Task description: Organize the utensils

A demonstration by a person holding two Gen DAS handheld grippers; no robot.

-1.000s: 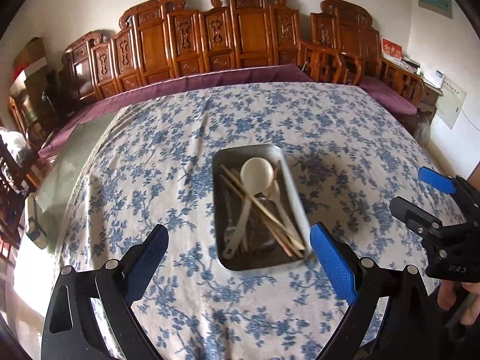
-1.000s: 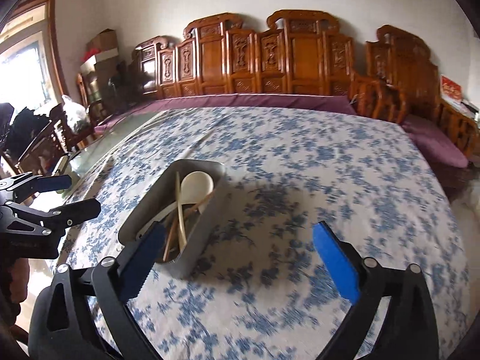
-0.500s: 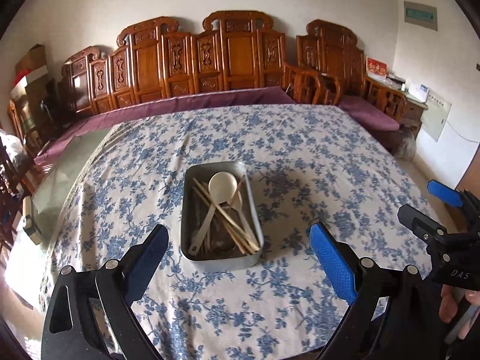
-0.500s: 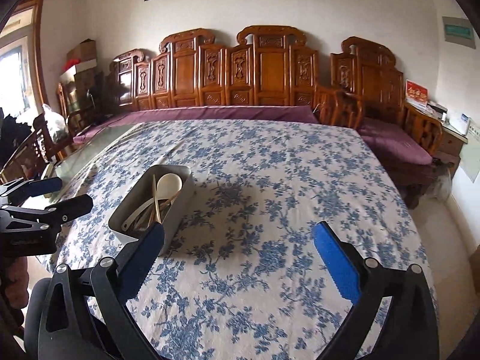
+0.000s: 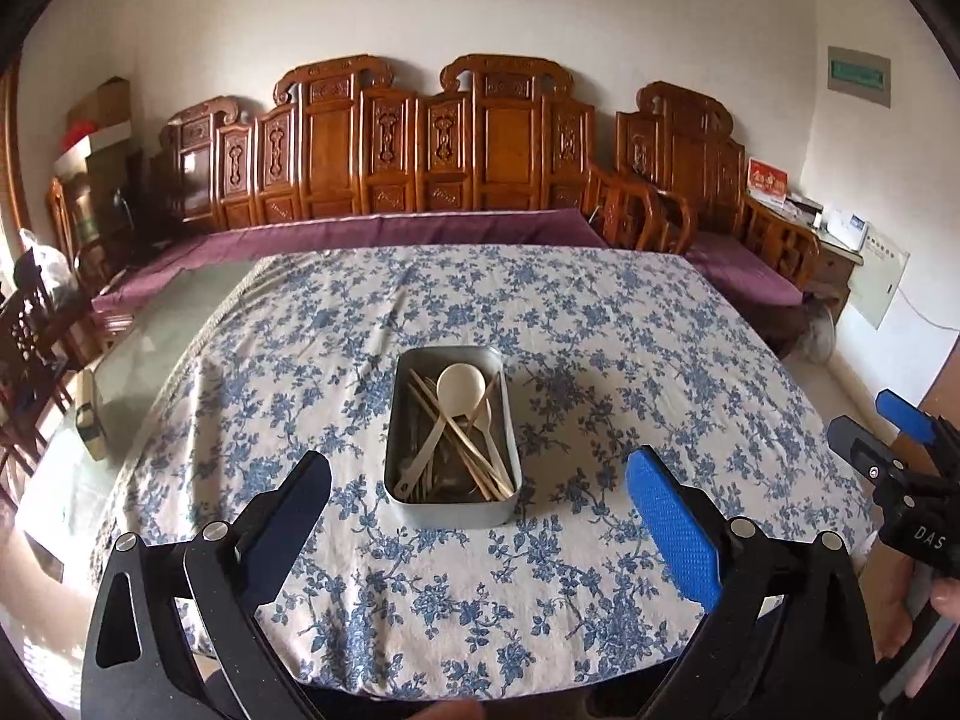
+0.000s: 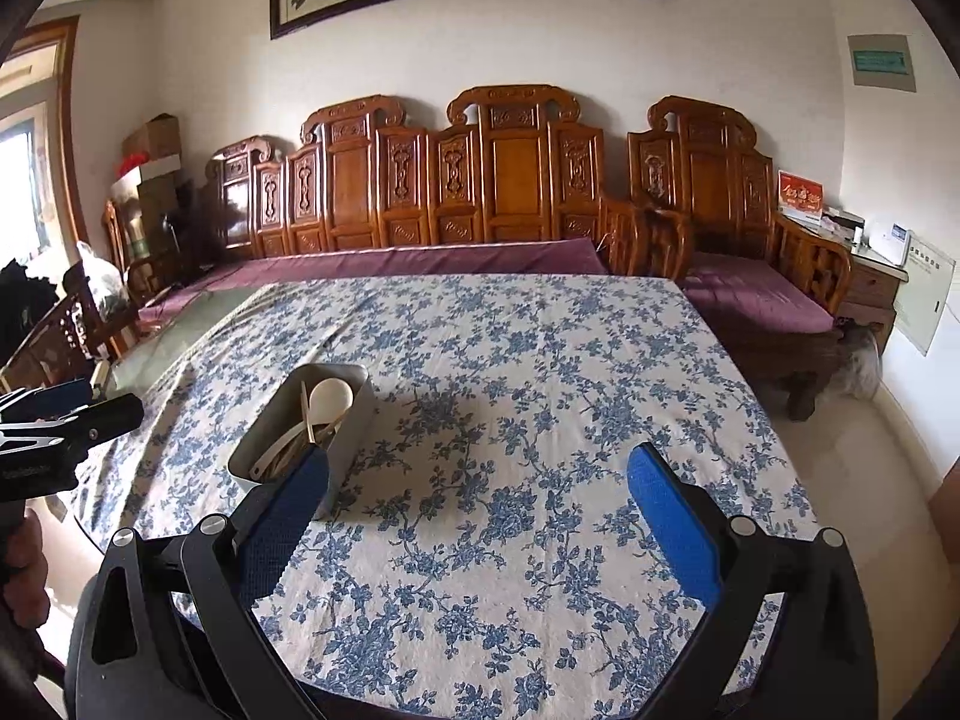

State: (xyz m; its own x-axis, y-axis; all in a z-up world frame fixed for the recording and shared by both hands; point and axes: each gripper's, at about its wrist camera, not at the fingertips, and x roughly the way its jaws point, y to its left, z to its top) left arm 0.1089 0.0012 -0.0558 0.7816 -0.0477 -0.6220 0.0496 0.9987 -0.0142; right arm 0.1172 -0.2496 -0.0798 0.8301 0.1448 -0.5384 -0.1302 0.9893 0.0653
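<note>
A grey metal tray (image 5: 405,510) stands on the floral tablecloth, a little beyond my left gripper. It holds a white spoon (image 5: 459,389), another pale spoon and several wooden chopsticks (image 5: 462,447). My left gripper (image 5: 477,480) is open and empty, held back from the tray near the table's front edge. In the right wrist view the tray (image 6: 354,432) sits at the left with the spoon (image 6: 333,396) in it. My right gripper (image 6: 477,480) is open and empty, to the right of the tray. It also shows in the left wrist view (image 5: 894,438).
The table (image 5: 600,312) wears a blue-flowered cloth; bare glass shows at its left side (image 5: 156,324). Carved wooden benches (image 6: 510,180) with purple cushions line the far wall. A wooden chair (image 6: 66,324) stands at the left.
Both grippers have pulled back and lifted away from the tray, which now looks smaller and farther off. More of the wall and the picture came into view. Both stayed open.
</note>
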